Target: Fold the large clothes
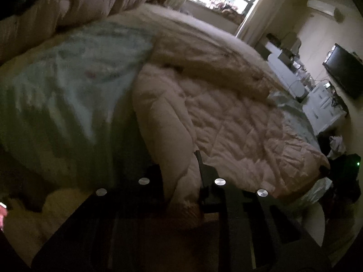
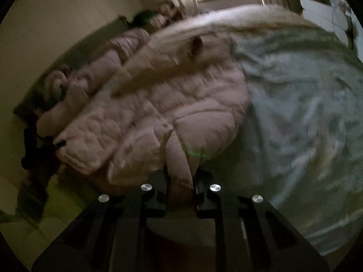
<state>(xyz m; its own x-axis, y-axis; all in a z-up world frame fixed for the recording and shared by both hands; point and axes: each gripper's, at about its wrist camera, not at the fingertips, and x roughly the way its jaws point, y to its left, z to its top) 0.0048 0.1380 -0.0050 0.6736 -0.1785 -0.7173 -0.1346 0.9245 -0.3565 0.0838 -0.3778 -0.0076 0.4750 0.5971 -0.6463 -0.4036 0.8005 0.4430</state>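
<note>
both pairs of fingers pinch cloth — the left gripper [image 1: 181, 181] and the right gripper [image 2: 180, 187] each nip a sleeve end of the pink puffer coat [image 1: 226, 117]. it lies mostly flat on the bed [image 1: 68, 72], toward twelve o'clock of each gripper — the folding looks barely begun.

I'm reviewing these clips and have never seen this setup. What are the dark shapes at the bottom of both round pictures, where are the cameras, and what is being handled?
No robot here: a person holds a pair of tongs in each hand, and a fisheye camera on each looks forward along its two fingers, hence the round pictures. The dark shapes are those tongs. The left tongs and the right tongs are each shut on a sleeve-like part of a pale pink quilted jacket lying on a bed with a light green sheet. Pink bedding is piled by the wall. The right view is blurred.
</note>
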